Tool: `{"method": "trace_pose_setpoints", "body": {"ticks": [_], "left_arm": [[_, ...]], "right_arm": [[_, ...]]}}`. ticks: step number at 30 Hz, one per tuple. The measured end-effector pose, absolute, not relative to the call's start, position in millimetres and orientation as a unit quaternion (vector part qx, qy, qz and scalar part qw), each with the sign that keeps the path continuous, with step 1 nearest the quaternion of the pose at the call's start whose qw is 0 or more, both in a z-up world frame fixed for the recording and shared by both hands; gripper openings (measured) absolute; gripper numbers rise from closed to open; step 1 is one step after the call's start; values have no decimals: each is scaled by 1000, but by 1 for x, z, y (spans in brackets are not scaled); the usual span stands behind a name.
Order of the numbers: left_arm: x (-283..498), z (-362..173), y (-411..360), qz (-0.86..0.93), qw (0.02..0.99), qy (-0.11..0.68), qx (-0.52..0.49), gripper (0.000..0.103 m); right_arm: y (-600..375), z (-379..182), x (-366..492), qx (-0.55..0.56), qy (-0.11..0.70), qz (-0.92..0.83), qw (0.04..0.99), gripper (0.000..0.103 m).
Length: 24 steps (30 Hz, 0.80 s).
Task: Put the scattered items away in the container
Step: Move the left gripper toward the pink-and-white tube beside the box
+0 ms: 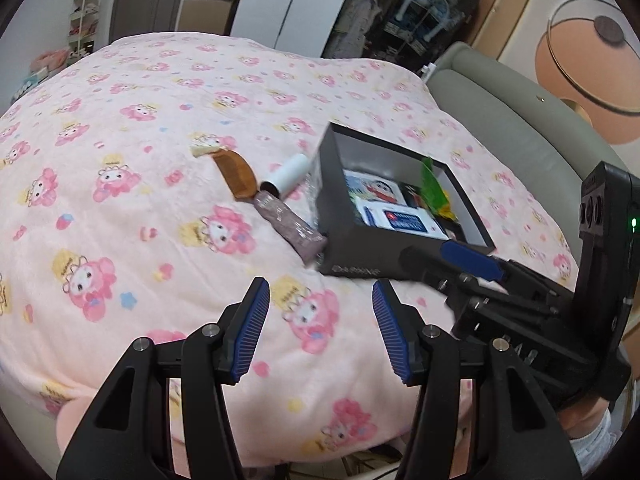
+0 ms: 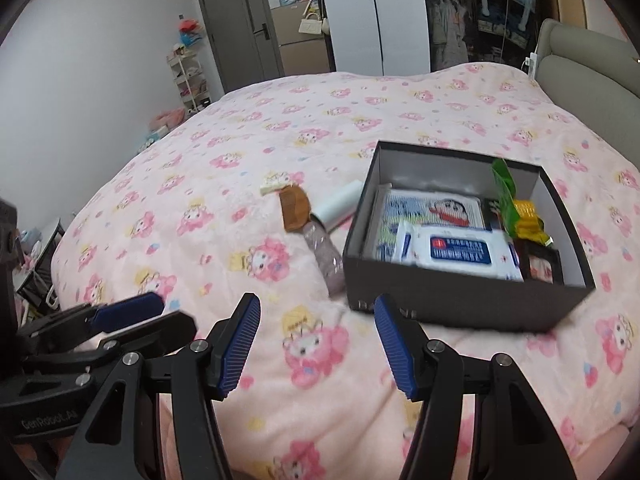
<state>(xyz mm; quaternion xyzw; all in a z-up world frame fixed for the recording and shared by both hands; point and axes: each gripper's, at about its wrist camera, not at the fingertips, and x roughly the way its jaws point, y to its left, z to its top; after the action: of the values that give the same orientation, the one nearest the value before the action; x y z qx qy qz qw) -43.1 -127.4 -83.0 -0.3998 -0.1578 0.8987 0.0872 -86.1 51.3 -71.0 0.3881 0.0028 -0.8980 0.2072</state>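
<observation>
A black box (image 1: 352, 240) (image 2: 440, 304) sits on the pink blanket and holds a wipes pack (image 2: 460, 248) (image 1: 404, 218), a cartoon-print item (image 2: 440, 208), and green (image 2: 504, 188) and yellow (image 2: 528, 216) packets. Left of the box lie a wooden comb (image 1: 236, 172) (image 2: 294, 208), a white roll (image 1: 286, 172) (image 2: 336, 208) and a mauve tube (image 1: 290, 226) (image 2: 326, 254). My left gripper (image 1: 320, 328) is open and empty above the blanket, in front of the box. My right gripper (image 2: 318, 344) is open and empty, close before the box's near wall.
The bed has a grey padded headboard (image 1: 512, 120) to the right. A wardrobe (image 2: 372, 16), a door (image 2: 236, 28) and a white shelf rack (image 2: 190, 80) stand beyond the far side. The blanket (image 1: 120, 160) stretches wide to the left.
</observation>
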Motion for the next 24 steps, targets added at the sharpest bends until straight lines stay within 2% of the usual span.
{"method": "trace_pose_setpoints", "body": {"ticks": [11, 24], "left_arm": [[-108, -128, -150, 881, 71, -200, -423, 54], [-203, -198, -108, 823, 98, -238, -507, 54]], "right_arm": [[36, -101, -122, 404, 2, -894, 195, 56], [52, -173, -143, 457, -21, -871, 177, 54]]}}
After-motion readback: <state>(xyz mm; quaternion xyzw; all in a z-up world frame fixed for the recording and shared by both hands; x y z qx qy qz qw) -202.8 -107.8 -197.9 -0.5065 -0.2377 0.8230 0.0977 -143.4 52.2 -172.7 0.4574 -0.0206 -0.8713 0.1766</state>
